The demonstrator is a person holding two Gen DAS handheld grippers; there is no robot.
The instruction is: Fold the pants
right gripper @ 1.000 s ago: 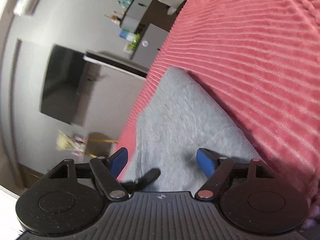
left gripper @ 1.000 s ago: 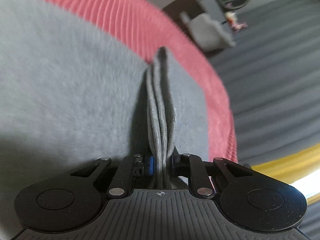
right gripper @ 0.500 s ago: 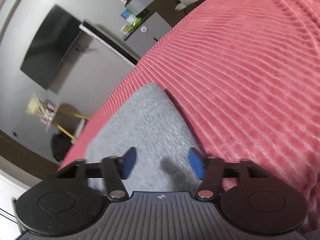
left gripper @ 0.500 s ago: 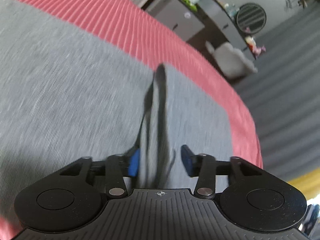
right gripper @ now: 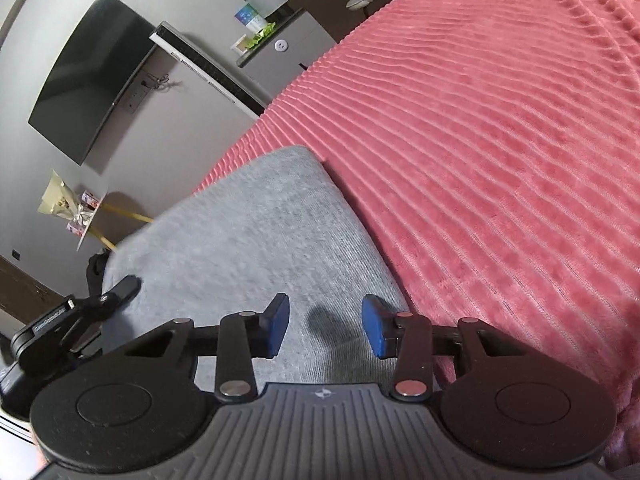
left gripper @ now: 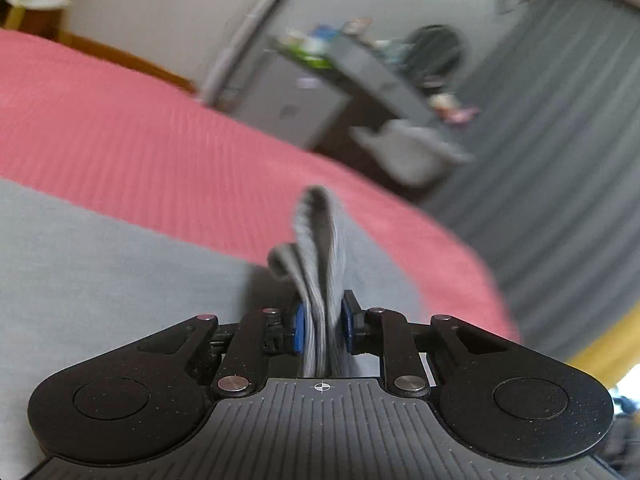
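The grey pants (right gripper: 256,232) lie folded on a pink ribbed bedspread (right gripper: 500,160). In the left wrist view my left gripper (left gripper: 322,324) is shut on a bunched stack of layers at the pants' edge (left gripper: 320,248), which stands up between the blue pads. The rest of the pants (left gripper: 100,272) spread flat to the left. My right gripper (right gripper: 324,330) is open and empty, hovering just over the near part of the pants. The left gripper also shows in the right wrist view (right gripper: 116,292) at the pants' left edge.
The bedspread (left gripper: 160,140) fills the space around the pants. Beyond the bed are a grey cabinet (right gripper: 288,44), a wall television (right gripper: 84,76), a grey curtain (left gripper: 560,140) and a small round table with flowers (right gripper: 76,212).
My left gripper opened half a second ago and has shut again on the pants' edge layers, with its view tilted up. My right gripper stayed open and pulled back over the pants.
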